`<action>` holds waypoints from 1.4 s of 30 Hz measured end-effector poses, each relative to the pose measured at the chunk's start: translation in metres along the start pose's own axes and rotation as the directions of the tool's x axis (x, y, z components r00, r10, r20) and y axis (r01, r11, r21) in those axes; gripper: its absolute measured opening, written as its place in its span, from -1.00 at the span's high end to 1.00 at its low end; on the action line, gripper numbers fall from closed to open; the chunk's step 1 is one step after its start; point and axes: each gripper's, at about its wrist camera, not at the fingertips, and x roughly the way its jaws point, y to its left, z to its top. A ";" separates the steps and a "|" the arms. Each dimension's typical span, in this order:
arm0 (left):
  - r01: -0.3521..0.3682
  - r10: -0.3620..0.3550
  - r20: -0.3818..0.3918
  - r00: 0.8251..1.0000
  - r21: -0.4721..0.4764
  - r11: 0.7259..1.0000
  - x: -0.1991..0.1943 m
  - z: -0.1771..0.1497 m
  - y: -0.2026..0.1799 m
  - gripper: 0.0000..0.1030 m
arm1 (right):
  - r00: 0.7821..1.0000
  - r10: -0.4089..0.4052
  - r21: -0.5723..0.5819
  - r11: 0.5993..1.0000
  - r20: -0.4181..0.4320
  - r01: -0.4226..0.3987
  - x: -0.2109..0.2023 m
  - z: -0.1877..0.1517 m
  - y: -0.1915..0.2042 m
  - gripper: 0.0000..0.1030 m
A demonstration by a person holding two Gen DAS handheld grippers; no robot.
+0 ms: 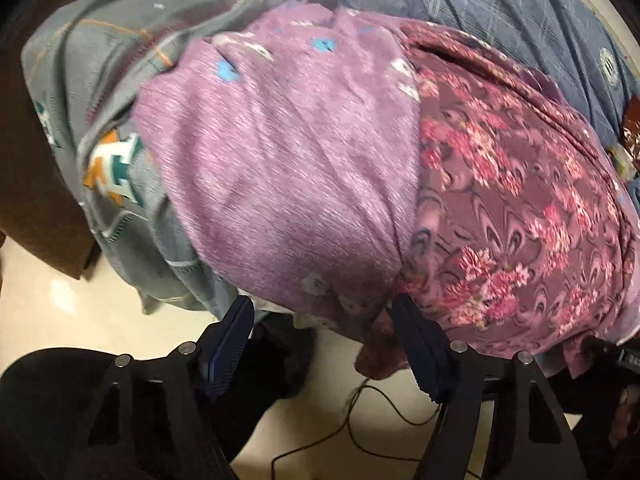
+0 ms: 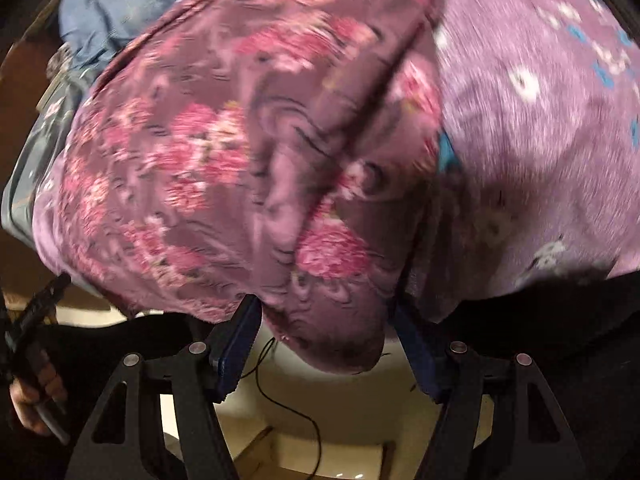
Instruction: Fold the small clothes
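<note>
Cream glossy floor (image 1: 60,304) below w/ 1 thin black cable (image 1: 384,400). 4 garments piled: grey printed (image 1: 92,92), blue checked (image 1: 500,4), fuzzy lilac (image 1: 280,152), mauve floral (image 2: 208,152). Left gripper (image 1: 324,320) & right gripper (image 2: 326,320): jaws apart, at cloth edge.

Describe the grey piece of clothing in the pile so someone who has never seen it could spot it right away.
Start at the heap of clothes. On the left edge, beside the plain purple garment, the grey garment hangs down toward the pale floor. Only it has orange and teal block lettering and contrast stitched seams.
</note>
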 end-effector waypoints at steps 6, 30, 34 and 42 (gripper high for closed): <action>0.071 -0.071 -0.088 0.994 -0.006 0.997 0.021 -0.003 -0.003 -0.41 | 1.000 0.026 0.005 1.000 0.008 -0.026 -0.003 0.004 -0.003 -0.36; 0.443 -0.444 -0.146 0.884 -0.040 0.896 0.033 -0.016 0.012 0.94 | 0.996 0.088 -0.109 0.990 0.019 -0.085 -0.034 -0.011 0.005 0.82; 0.520 -0.513 -0.122 0.850 0.036 0.854 -0.012 -0.008 0.005 0.94 | 0.964 0.260 -0.138 0.958 0.060 -0.249 -0.084 -0.007 0.003 0.82; 0.672 -0.674 0.001 0.738 0.084 0.736 -0.090 0.049 0.017 0.94 | 0.752 0.611 -0.155 0.791 0.247 -0.592 -0.146 0.040 0.003 0.82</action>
